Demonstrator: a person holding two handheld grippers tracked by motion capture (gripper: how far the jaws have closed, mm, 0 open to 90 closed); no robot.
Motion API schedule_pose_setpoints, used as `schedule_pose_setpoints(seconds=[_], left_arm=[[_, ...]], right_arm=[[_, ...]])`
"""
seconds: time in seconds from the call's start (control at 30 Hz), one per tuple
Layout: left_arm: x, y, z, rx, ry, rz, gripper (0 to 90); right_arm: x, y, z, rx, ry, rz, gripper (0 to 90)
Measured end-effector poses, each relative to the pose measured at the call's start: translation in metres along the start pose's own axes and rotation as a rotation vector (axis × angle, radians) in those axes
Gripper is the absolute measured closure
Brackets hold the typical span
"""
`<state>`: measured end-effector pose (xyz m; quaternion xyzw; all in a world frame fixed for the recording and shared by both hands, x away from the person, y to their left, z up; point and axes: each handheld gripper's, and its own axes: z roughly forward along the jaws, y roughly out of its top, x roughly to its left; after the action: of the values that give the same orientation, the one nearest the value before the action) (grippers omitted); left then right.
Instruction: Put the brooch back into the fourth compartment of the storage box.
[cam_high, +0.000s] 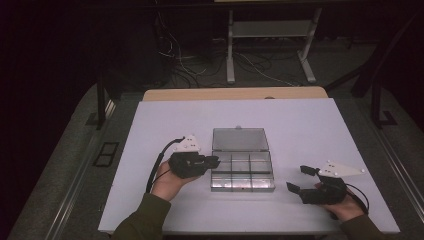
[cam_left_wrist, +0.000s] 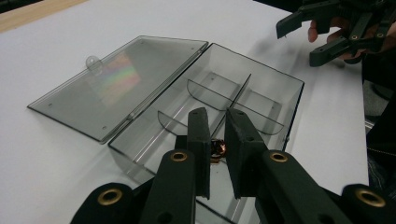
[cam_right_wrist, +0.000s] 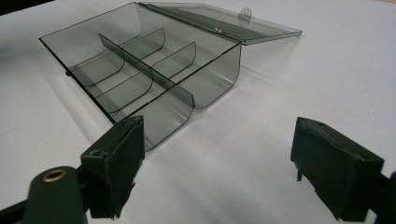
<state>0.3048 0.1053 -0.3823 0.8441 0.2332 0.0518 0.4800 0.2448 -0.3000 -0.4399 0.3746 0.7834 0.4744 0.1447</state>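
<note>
left gripper (cam_left_wrist: 215, 140) closed on a small brown bead (cam_left_wrist: 217, 148), over the near-left compartment of the clear box (cam_high: 242, 172) mid-tabletop, lid (cam_high: 240, 139) flat open. right gripper (cam_high: 299, 178) wide open, empty, near the front edge.

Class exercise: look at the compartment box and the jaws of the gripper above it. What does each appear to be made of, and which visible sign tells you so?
Compartment box: probably smoke-tinted clear plastic with a glossy finish; the table shows through its walls, and its open lid carries a rainbow sheen.
Left hand-held gripper: its jaws look like matte black plastic, possibly rubber-faced, with brass-coloured rings at the pivots; they reflect no light.
</note>
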Motion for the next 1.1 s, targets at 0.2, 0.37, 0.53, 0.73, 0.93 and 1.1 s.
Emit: schedule_pose_setpoints(seconds=[0.2, 0.37, 0.53, 0.73, 0.93, 1.1], left_arm=[[-0.002, 0.001, 0.008, -0.005, -0.014, -0.001, 79.6], [-0.004, -0.002, 0.014, 0.003, -0.022, -0.004, 79.5], [-0.004, -0.006, 0.020, 0.034, -0.028, -0.002, 79.5], [-0.006, -0.009, 0.026, 0.058, -0.037, 0.006, 79.4], [-0.008, -0.013, 0.032, 0.085, -0.043, 0.012, 79.4], [-0.009, -0.015, 0.034, 0.106, -0.041, 0.012, 79.3]], right_arm=[[0.000, 0.000, 0.000, 0.001, 0.000, -0.001, 17.5], [0.000, 0.000, 0.000, 0.000, 0.003, -0.006, 17.5], [0.001, 0.000, 0.001, 0.002, 0.007, -0.004, 17.5], [0.001, 0.000, 0.001, 0.003, 0.007, -0.007, 17.5], [0.001, 0.000, 0.001, 0.003, 0.006, -0.009, 17.5], [0.001, 0.000, 0.001, 0.002, 0.007, -0.008, 17.5]])
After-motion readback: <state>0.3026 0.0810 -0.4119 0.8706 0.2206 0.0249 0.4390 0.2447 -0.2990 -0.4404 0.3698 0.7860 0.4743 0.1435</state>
